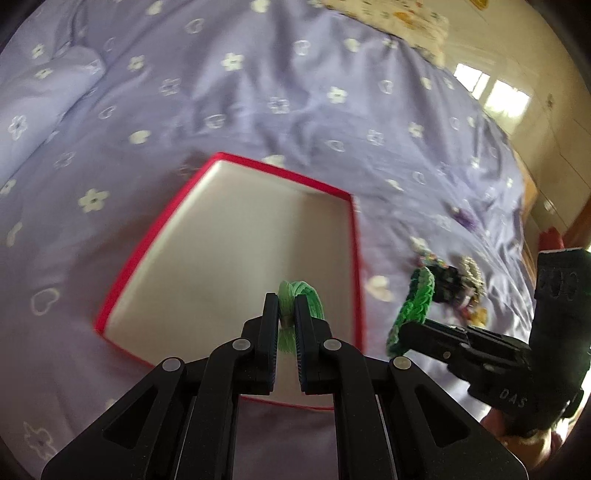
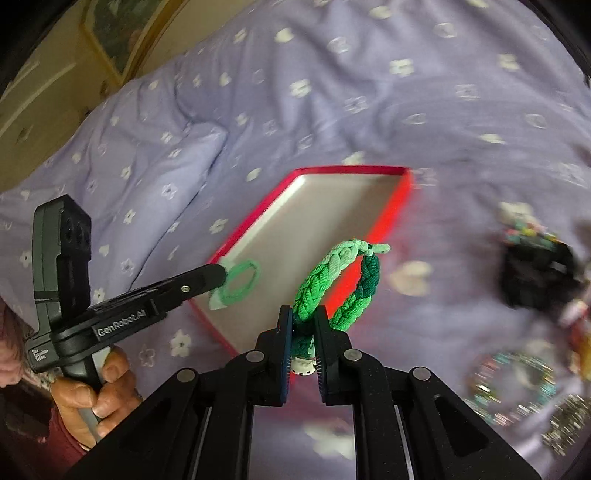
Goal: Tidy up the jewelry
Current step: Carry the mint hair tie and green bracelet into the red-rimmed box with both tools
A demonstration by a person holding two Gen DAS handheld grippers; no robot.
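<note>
left gripper clamps a pale green hair tie above the red tray. right gripper pinches a braided green bracelet beside the tray's right edge; jewelry pile further right on the bed.

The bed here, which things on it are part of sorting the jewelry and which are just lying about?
In the job:
left gripper, shut on light green hair tie
right gripper, shut on braided green band
red box
jewelry pile

Just lying about:
purple duvet
yellow patterned pillow
</note>
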